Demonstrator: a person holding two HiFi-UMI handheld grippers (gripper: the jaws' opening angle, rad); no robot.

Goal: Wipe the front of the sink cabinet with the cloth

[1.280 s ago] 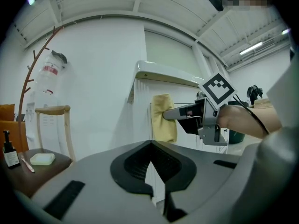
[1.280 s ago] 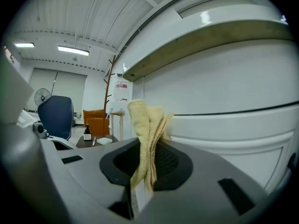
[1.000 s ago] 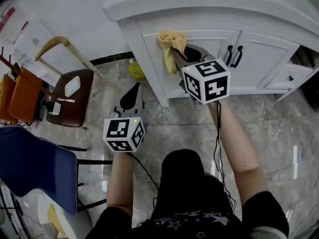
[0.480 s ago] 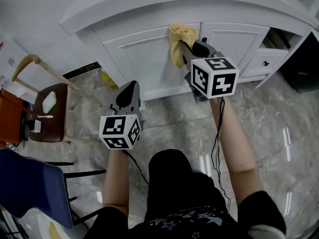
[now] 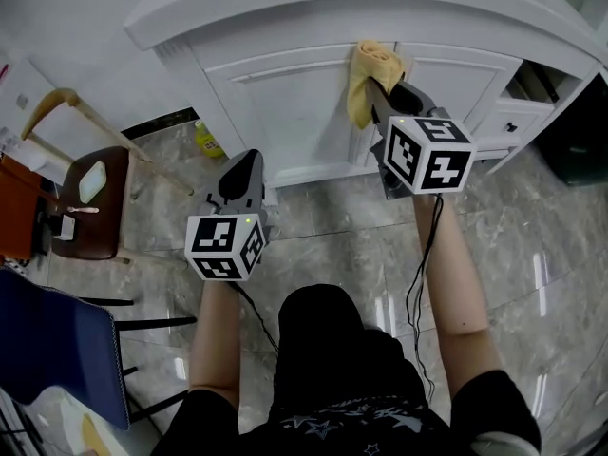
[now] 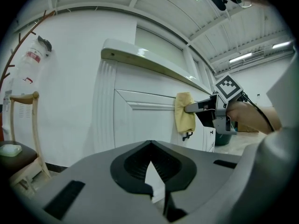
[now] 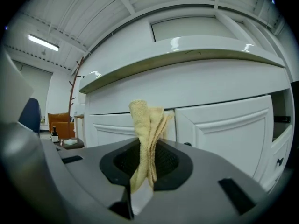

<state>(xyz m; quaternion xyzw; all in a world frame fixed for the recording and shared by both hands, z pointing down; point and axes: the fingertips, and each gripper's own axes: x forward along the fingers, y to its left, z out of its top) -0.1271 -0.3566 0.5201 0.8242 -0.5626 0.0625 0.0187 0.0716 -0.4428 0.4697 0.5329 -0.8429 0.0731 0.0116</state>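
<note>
Mid-wipe: my right gripper (image 5: 378, 98), jaws tight on the cloth (image 5: 369, 72), holds it against the cabinet (image 5: 285, 112) front's top edge. My left gripper (image 5: 239, 174) idles, jaws together, empty. Next, I'd sweep across with steady pressure.

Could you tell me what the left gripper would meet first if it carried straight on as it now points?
Probably the left door of the white panelled sink cabinet: the left gripper points at its panel, with nothing visible between them.
</note>
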